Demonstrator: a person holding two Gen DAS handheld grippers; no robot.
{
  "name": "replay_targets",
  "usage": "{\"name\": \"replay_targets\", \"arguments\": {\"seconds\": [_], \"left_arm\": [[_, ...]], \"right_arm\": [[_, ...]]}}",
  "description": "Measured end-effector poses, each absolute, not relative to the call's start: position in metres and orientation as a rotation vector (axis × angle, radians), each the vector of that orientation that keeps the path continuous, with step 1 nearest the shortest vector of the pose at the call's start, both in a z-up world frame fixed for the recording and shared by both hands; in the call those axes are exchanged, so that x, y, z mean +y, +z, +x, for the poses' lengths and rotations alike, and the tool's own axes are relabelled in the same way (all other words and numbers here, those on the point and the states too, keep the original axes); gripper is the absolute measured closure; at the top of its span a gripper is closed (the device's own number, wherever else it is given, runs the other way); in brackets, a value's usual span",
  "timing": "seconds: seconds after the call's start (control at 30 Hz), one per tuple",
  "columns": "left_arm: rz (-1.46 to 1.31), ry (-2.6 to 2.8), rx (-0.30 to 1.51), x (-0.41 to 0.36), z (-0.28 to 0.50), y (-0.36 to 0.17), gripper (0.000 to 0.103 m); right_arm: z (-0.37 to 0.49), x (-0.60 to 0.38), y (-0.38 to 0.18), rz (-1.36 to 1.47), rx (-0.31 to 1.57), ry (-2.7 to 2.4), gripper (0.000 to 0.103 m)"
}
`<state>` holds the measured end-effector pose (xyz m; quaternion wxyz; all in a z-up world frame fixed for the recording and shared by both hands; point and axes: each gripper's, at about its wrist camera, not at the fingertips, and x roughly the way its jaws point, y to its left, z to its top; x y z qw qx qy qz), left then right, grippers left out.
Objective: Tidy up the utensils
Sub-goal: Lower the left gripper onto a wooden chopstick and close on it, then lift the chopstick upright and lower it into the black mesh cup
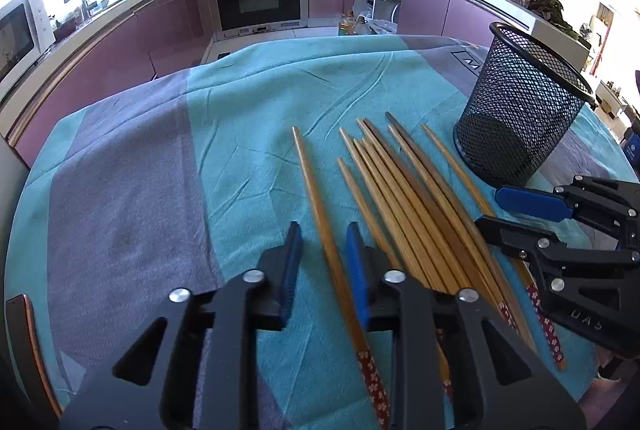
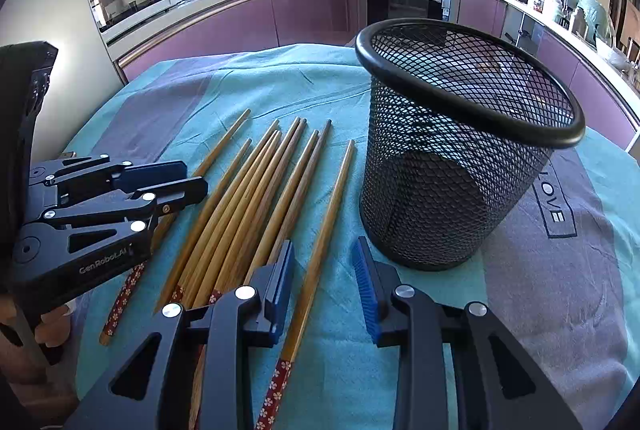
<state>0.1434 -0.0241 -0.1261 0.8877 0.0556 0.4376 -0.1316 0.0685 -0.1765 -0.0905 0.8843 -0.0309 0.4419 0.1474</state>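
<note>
Surface: a table is covered by a teal and grey-purple striped cloth (image 1: 248,117).
Chopsticks: a bundle of wooden chopsticks (image 1: 404,197) with red flowered ends is laid flat on the cloth, tips pointed away.
Stray chopstick: one chopstick (image 1: 320,213) is set apart at the bundle's left.
Holder: a black mesh cup (image 2: 452,157) is stood upright, just right of the bundle.
Left gripper (image 1: 322,242): fingers are spread, placed either side of the stray chopstick; nothing is pinched.
Right gripper (image 2: 324,262): fingers are spread around the bundle's rightmost chopstick; nothing is pinched.
</note>
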Motion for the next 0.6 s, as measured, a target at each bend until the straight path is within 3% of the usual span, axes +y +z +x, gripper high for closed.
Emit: {"name": "replay_targets", "arguments": {"seconds": [0.07,0.17,0.4,0.6], "left_arm": [[0.099,-0.273,0.915,-0.026,0.148,-0.126,0.093],[0.064,-0.269,0.918,-0.027,0.148,-0.124,0.095],[0.005,-0.285,0.896,-0.020,0.139,-0.111,0.095],[-0.043,-0.401,0.808,-0.011,0.121,-0.064,0.095]], "right_arm": [[0.070,-0.181,-0.091,-0.028,0.931,0.332,0.093],[0.069,-0.185,-0.091,0.007,0.936,0.348,0.097],[0.054,-0.193,-0.075,0.046,0.891,0.423,0.097],[0.040,-0.211,-0.041,0.110,0.791,0.489,0.097]]}}
